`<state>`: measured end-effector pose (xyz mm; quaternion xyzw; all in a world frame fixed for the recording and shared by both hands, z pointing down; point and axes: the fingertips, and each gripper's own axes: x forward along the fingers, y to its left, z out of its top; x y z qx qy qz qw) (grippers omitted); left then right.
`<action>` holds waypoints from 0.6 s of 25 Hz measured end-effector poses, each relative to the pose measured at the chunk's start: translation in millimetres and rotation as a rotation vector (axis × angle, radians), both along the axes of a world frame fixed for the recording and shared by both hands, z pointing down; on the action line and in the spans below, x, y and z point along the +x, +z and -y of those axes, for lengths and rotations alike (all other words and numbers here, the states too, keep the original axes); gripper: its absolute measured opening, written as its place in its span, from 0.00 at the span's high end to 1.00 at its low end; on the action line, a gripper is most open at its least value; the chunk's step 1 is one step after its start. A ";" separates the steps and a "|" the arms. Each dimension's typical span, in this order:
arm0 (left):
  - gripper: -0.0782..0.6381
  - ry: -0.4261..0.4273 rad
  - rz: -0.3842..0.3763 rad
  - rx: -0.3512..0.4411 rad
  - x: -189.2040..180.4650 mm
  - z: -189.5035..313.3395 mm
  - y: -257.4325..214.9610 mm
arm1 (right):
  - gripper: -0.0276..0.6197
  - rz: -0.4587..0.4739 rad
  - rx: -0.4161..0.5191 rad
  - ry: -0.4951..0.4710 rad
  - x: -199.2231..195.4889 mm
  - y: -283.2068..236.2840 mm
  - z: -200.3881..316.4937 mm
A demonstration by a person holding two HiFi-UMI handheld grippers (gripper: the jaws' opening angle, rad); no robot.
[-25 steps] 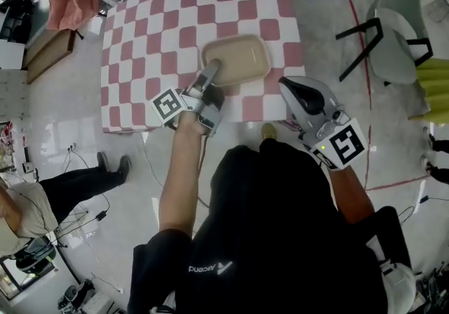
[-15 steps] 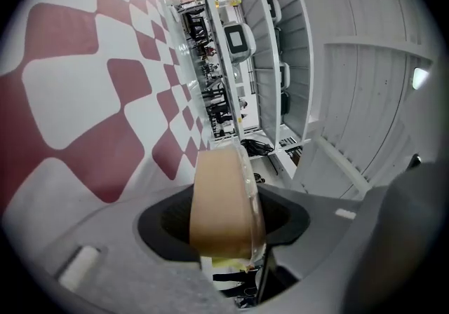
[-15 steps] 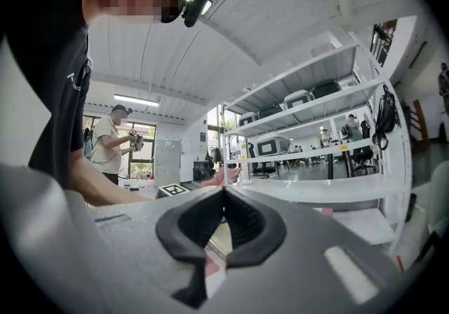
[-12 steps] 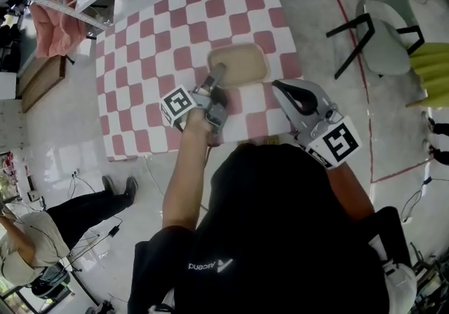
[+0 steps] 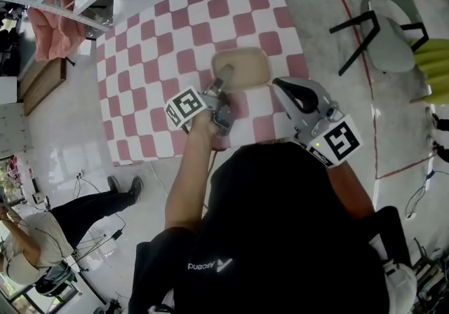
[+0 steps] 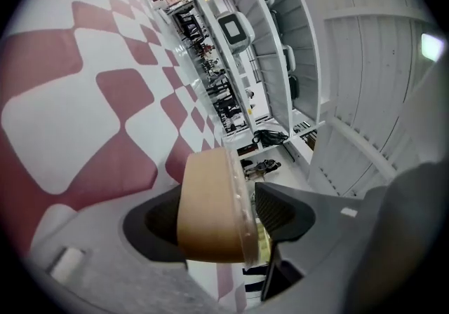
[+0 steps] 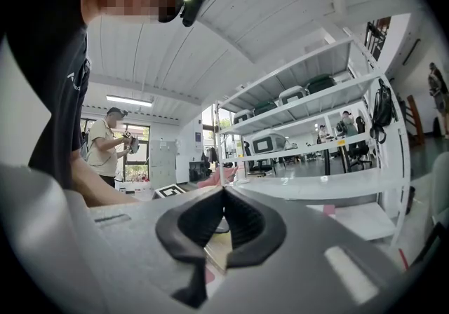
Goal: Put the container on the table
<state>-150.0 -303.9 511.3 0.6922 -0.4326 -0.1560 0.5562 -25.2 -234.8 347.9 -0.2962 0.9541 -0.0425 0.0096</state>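
1. Loosening its hold, the left hand-held gripper (image 6: pixel 243 202) has its jaws opening around the near-left rim of the tan container (image 5: pixel 242 67). In the left gripper view a gap shows between one pad and the clear lid edge (image 6: pixel 247 216). The other pad sits behind the tan wall, and I cannot tell whether it is touching.

2. The container lies flat on the pink-and-white checked counter (image 5: pixel 147 60), in its near-right part and a little in from the near edge. Across the last second of head views it shows on much the same patch of the cloth, with the left gripper at the same rim throughout. What has changed is the grip, not the container's place.

3. The right hand-held gripper (image 7: pixel 223 200) has its jaws together with nothing between them. It is held by the counter's near right corner, apart from the container, about where it was a second ago. It plays no part in the release.

4. My reading is that the placing is all but done. The container is already resting on the counter and the release is under way.

5. What likely remains is to finish spreading the jaws and draw the left gripper back toward the person. The risk I see is a pad catching the lid lip and dragging the light container toward the near edge.
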 end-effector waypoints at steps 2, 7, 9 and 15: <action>0.44 0.015 0.047 0.014 0.2 1.6 -0.4 | 0.95 0.003 -0.003 0.001 -0.1 1.2 3.5; 0.33 0.048 0.233 0.040 -1.4 5.2 2.0 | 0.95 0.005 -0.014 -0.002 -1.1 4.8 11.6; 0.30 0.063 0.301 0.050 -1.7 5.5 2.4 | 0.95 0.004 -0.019 -0.005 -2.2 6.3 13.7; 0.19 0.046 0.491 0.067 -16.0 6.1 1.7 | 0.95 0.011 -0.036 -0.014 -7.4 9.9 17.6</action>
